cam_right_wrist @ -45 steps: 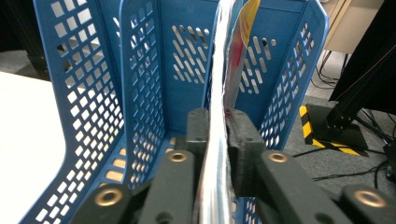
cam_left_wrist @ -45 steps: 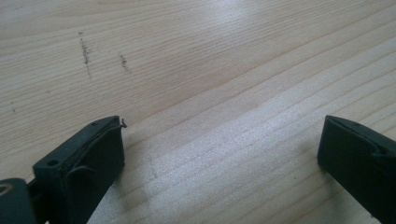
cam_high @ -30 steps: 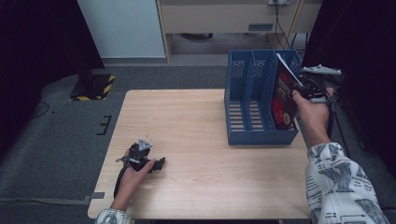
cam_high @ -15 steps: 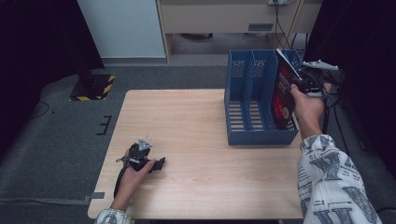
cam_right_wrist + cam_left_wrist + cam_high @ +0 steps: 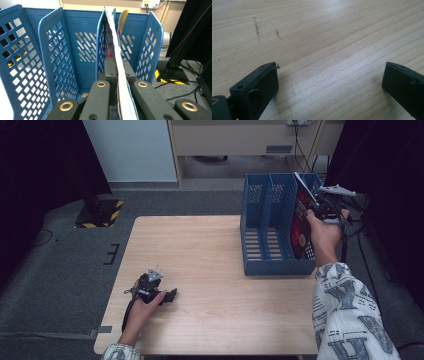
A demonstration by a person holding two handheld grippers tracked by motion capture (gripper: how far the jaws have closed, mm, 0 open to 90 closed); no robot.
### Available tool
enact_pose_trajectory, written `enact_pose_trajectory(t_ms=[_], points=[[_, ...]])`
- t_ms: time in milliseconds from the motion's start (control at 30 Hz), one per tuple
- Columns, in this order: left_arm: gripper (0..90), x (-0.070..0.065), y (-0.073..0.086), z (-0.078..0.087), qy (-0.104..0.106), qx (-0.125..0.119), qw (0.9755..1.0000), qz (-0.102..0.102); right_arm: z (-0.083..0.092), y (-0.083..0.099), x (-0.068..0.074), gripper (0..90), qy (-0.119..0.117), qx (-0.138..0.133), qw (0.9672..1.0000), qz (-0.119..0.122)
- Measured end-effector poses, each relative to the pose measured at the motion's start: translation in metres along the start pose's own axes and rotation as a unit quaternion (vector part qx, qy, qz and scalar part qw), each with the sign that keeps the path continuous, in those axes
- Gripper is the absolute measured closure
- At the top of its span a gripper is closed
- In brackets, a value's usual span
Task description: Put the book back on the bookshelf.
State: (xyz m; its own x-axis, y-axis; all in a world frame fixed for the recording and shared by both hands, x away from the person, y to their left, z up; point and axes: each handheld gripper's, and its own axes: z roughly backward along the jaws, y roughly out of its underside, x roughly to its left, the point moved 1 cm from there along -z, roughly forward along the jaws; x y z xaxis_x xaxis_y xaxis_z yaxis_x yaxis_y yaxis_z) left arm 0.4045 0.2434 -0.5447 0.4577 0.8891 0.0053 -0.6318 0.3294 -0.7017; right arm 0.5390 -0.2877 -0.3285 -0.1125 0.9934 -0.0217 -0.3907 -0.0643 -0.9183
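1. Wooden table [image 5: 215,270] is lying bare and pale across the near field; its grain and a few faint scuff marks are showing in the left gripper view. Grey carpet is surrounding it.
2. Left gripper [image 5: 171,295] is resting low on the table's near left part, held in the person's left hand [image 5: 145,302]; its jaws are standing well apart with bare wood between them.
3. A patterned sleeve [image 5: 345,315] is coming in at the near right, leading up to the right hand [image 5: 322,232].
4. Blue file rack [image 5: 265,227] is standing on the table's right side, three upright compartments with perforated walls.
5. Right gripper [image 5: 314,205] is clamping its jaws together on a thin magazine [image 5: 300,227], red and dark on the cover. In the right gripper view the magazine [image 5: 117,50] is standing on edge between the jaws, inside the rack's [image 5: 62,50] rightmost compartment, leaning close to the divider.
6. The other two compartments are holding nothing.
7. Beyond the table: a yellow-black striped floor plate [image 5: 100,212] at far left, a pale cabinet front [image 5: 127,150], a beige wall unit, cables trailing at far right.
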Motion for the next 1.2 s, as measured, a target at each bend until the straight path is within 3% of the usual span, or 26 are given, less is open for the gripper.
enact_pose_trajectory(t_ms=[767, 1000, 1200], points=[[0.0, 0.0, 0.0, 0.0, 0.0, 0.0, 1.0, 0.002, 0.001, 0.005, 0.01, 84.2, -0.013, 0.001, 0.9994, 0.033], [0.0, 0.0, 0.0, 0.0, 0.0, 0.0, 1.0, 0.002, 0.004, 0.004, 0.011, 71.8, -0.016, -0.005, 0.999, 0.041], [0.0, 0.0, 0.0, 0.0, 0.0, 0.0, 1.0, 0.001, 0.006, 0.003, 0.01, 52.8, -0.017, -0.004, 0.9991, 0.038]])
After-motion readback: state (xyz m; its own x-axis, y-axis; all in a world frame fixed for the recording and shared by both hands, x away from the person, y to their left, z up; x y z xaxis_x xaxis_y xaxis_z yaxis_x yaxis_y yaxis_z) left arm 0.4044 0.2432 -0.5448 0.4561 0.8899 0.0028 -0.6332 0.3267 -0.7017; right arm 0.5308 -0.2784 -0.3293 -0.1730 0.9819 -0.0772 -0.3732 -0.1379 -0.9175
